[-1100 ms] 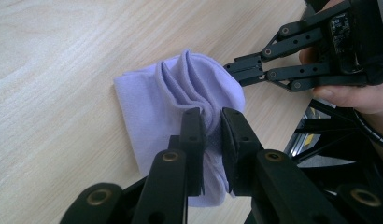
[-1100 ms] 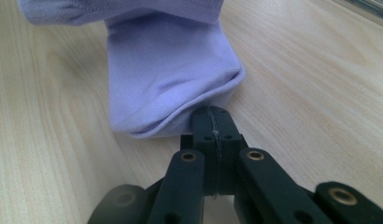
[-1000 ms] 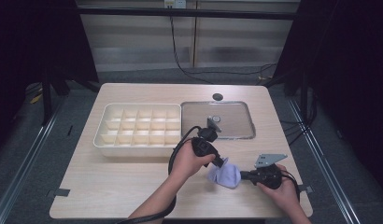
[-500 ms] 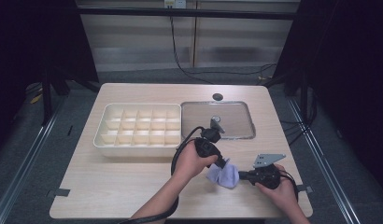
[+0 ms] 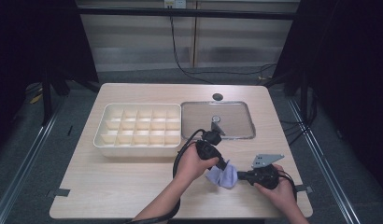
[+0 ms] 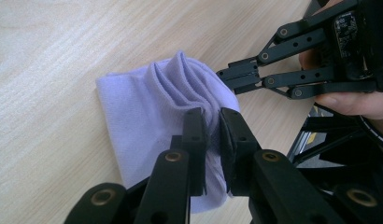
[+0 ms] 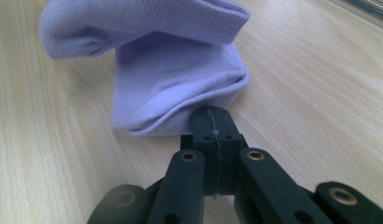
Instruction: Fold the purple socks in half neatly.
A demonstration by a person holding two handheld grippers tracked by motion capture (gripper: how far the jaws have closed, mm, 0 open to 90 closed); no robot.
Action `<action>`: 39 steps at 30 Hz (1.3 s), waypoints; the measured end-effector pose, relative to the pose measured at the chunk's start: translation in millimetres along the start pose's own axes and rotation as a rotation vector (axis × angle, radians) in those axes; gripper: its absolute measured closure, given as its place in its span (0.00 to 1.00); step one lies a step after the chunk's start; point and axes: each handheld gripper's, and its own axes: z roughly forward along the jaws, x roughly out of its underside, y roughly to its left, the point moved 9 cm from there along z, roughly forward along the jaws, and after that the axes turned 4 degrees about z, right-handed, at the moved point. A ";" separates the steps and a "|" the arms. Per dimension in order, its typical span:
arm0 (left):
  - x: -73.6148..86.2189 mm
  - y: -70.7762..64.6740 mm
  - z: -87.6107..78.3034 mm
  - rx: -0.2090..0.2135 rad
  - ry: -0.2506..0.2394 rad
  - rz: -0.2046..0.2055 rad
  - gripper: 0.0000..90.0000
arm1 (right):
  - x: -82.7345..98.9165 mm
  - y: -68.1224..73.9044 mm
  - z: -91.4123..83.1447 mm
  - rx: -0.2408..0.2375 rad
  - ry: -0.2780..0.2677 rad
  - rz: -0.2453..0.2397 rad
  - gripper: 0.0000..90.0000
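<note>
Lavender cloth [image 5: 222,174], folded and bunched, on the near right of the desk [image 5: 124,182], pinched from both sides: left gripper [image 6: 213,122] fingers clamped on a gathered fold, right gripper [image 7: 211,122] fingers pressed together on the hem. Little changed over the last second, the right hand nudged slightly inward and the fabric more gathered. Compartment tray [image 5: 139,130] and lidded metal pan [image 5: 217,119] untouched behind. Likely mid-fold, judging by the layered pleats.
</note>
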 end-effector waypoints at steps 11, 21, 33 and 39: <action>2.0 -3.6 0.2 0.003 -0.031 -0.002 0.90 | -2.1 2.2 2.8 -0.003 -0.009 -0.012 1.00; 2.0 -3.2 4.6 0.003 -0.024 0.011 0.90 | -3.1 4.1 4.2 -0.009 -0.004 -0.007 1.00; 1.7 -1.4 14.6 0.002 -0.018 0.007 0.90 | -3.1 3.6 4.1 -0.013 -0.004 -0.006 1.00; 2.8 -0.9 13.8 0.002 -0.021 0.004 0.90 | -3.4 3.5 4.5 -0.012 -0.005 -0.009 1.00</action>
